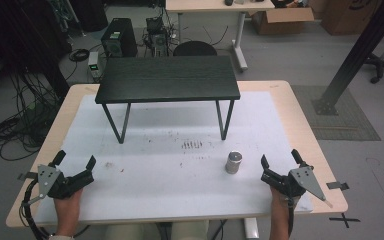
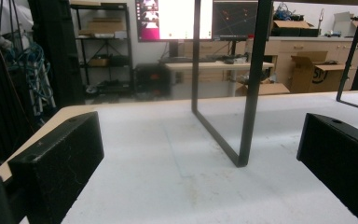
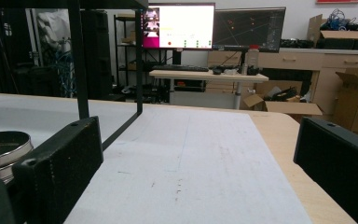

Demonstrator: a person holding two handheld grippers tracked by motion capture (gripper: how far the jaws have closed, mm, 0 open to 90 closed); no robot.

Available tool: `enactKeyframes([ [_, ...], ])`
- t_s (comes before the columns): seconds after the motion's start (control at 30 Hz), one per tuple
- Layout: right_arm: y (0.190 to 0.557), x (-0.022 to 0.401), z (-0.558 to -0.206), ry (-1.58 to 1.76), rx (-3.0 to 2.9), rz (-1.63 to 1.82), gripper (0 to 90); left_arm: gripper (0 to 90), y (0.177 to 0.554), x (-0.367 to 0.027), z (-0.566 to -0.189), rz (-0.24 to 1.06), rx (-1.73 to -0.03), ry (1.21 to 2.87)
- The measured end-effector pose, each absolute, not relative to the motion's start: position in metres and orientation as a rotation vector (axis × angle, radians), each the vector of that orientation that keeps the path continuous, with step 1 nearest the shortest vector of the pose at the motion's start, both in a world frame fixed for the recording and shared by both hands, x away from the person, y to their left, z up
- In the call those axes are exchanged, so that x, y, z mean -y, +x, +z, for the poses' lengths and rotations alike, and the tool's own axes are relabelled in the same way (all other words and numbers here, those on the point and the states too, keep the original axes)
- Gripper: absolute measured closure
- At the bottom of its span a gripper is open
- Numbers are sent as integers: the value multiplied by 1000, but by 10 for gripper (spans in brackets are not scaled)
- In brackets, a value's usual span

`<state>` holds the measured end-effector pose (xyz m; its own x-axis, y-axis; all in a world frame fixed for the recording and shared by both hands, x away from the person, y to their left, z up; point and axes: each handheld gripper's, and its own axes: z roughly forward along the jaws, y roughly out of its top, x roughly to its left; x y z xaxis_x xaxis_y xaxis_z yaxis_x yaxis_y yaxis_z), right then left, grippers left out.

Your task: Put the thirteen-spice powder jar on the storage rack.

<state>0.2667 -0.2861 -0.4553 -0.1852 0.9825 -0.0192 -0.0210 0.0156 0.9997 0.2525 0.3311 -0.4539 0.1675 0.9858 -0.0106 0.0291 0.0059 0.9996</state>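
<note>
A light wooden table (image 1: 300, 125) carries a white mat (image 1: 180, 170) over most of its top, marked with dark smudges near the middle. On the far half of the mat stands a small black bench-like shelf (image 1: 167, 78) on thin metal legs; one leg frame shows close ahead in the left gripper view (image 2: 247, 116). The left gripper (image 1: 75, 161) rests at the near left corner of the mat, held by a hand (image 1: 69, 205), its jaws spread wide with nothing between them. The right gripper (image 1: 280, 160) sits at the near right edge, jaws likewise wide apart and empty. A small silver metal can (image 1: 234, 162) stands upright on the mat, just left of the right gripper and apart from it; in the right gripper view its lid (image 3: 0, 145) appears beside the left jaw.
</note>
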Motion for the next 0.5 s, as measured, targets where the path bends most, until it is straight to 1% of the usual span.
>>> enactKeyframes([
  [0.5,267,286,-455,1091,-1341,1339,13,8,252,-331,-454,1066,-1105,1296],
])
